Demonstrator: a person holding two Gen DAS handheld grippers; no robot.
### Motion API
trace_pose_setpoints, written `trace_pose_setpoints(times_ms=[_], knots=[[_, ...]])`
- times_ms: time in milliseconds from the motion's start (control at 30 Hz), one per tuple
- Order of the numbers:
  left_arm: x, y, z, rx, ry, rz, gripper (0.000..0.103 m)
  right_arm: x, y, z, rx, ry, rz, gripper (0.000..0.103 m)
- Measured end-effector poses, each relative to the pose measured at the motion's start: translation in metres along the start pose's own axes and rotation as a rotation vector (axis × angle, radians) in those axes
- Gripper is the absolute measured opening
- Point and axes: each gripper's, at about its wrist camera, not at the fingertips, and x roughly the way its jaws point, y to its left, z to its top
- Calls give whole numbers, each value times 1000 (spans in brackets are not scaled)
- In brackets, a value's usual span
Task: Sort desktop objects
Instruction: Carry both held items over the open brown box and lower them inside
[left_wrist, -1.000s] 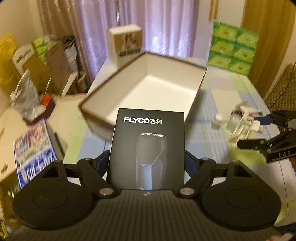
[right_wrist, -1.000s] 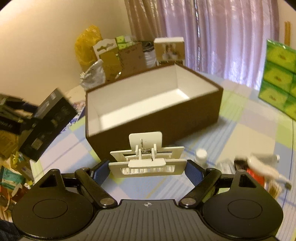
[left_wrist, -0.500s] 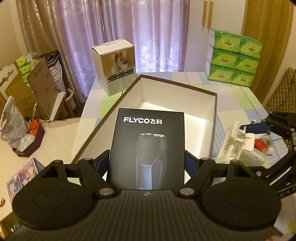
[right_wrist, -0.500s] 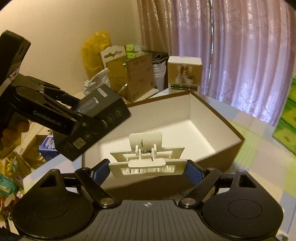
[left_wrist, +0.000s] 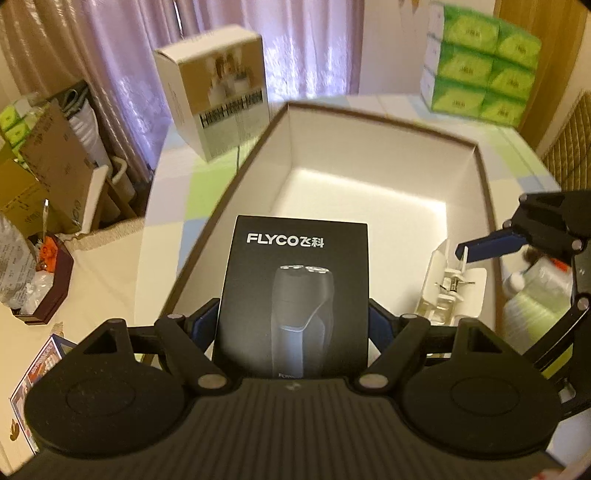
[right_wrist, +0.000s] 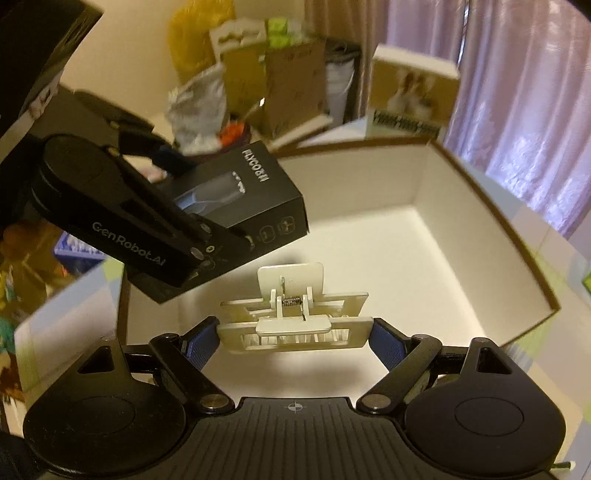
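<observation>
The left gripper has its jaws clamped on a black cardboard shaver box printed "FLYCO", held over the open brown box with white lining. The right wrist view alone shows "GenRobot.AI" on the left gripper's arm. The right gripper has its jaws closed on a cream plastic spring clip above the same box, whose visible floor is bare.

A lived-in home room, by its furnishings: sheer purple curtains hang behind a table with a pastel checked cloth. Stacked green tissue packs sit on the table's far right corner, and cluttered brown cardboard boxes stand left of it.
</observation>
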Motion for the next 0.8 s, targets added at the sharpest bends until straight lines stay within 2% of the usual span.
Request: trace_pose_setpoints(times_ms=[400,567,800], knots=[[40,3,-11,133,108,-24,77,51,2,7,-43,203,-16,84],[55,1,-17,184,157,-22,77,61,4,9,-54,249,-12,84],[57,5,-18,188,159,-42,78,69,-1,6,-47,276,-18,84]])
